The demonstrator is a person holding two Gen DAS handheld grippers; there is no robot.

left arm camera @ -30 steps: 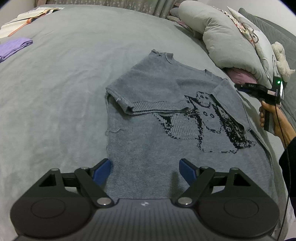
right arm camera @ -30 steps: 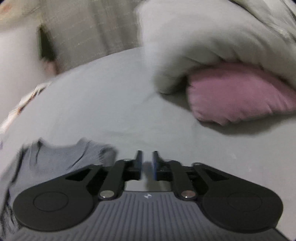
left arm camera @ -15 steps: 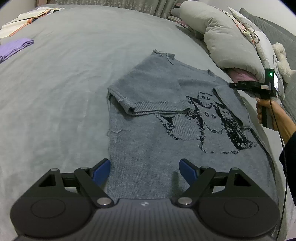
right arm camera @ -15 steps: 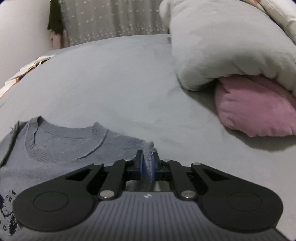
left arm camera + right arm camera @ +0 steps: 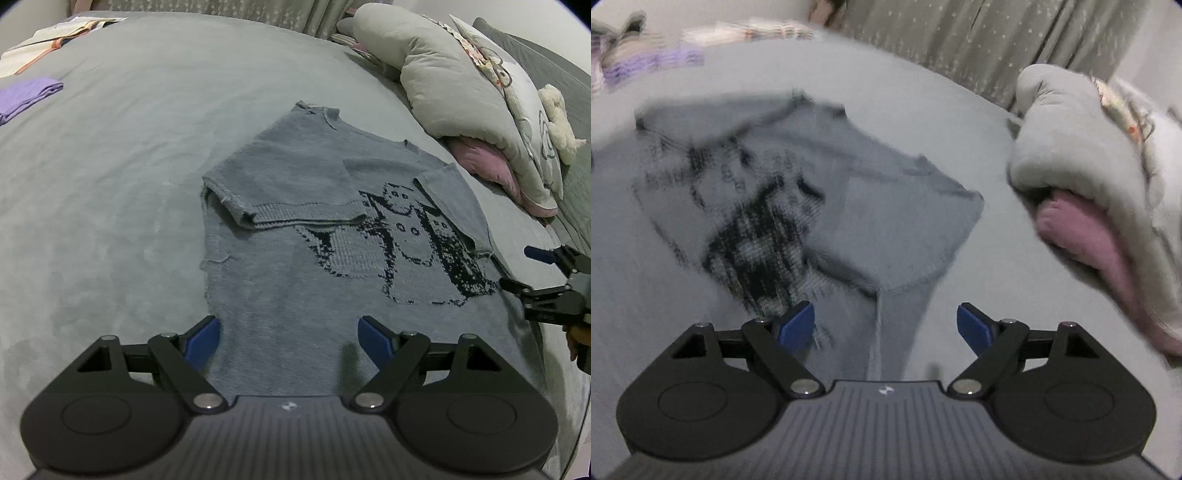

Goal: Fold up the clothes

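Note:
A grey knit sweater with a black cat print lies flat on the grey bed. Both sleeves are folded in over its front. My left gripper is open and empty just above the sweater's bottom hem. My right gripper is open and empty over the sweater's right side, near the folded right sleeve. It also shows at the right edge of the left wrist view, beside the sweater's right edge. The right wrist view is motion-blurred.
Grey pillows and a pink cushion lie to the right of the sweater, close to my right gripper. A folded purple garment and papers lie at the far left. A curtain hangs behind the bed.
My right gripper has let go of the right sleeve, opened, and pulled back toward the sweater's lower right side. The sleeve now lies folded over the front. The left gripper has barely moved.

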